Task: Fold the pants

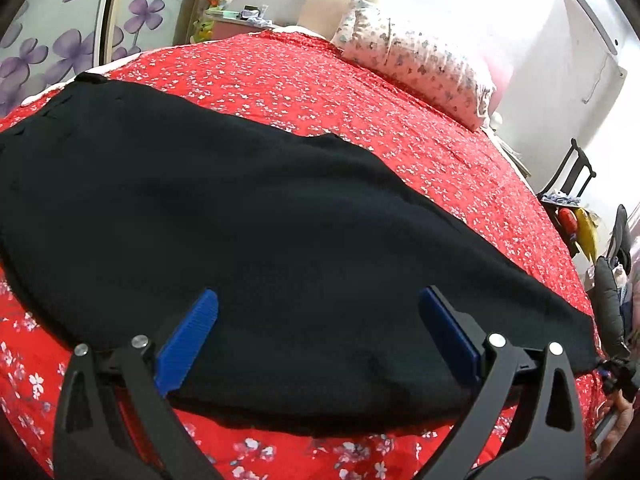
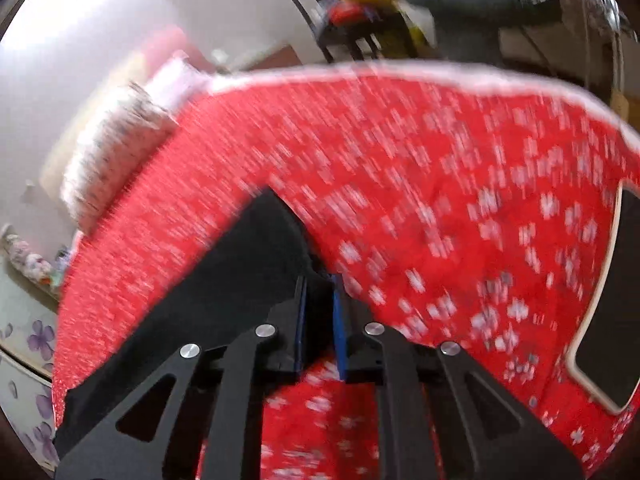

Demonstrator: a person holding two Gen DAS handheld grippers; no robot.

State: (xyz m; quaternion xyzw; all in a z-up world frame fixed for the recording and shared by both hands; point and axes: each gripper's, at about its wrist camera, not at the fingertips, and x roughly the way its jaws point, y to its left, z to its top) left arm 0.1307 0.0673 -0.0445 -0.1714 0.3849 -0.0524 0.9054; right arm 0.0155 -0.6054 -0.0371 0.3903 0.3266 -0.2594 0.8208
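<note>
One red floral bedspread [image 1: 400, 120] carries black pants [image 1: 240, 220] — left hand-held gripper [image 1: 318, 332] spread wide, right hand-held gripper [image 2: 319, 320] pinching them

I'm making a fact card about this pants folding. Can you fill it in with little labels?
Clothing: black pants, spread on the bed
Bed cover: red floral bedspread
Left tongs: open, over the pants, not gripping
Right tongs: shut on an end of the pants
Pillow: at the far end of the bed
Right view: blurred
</note>
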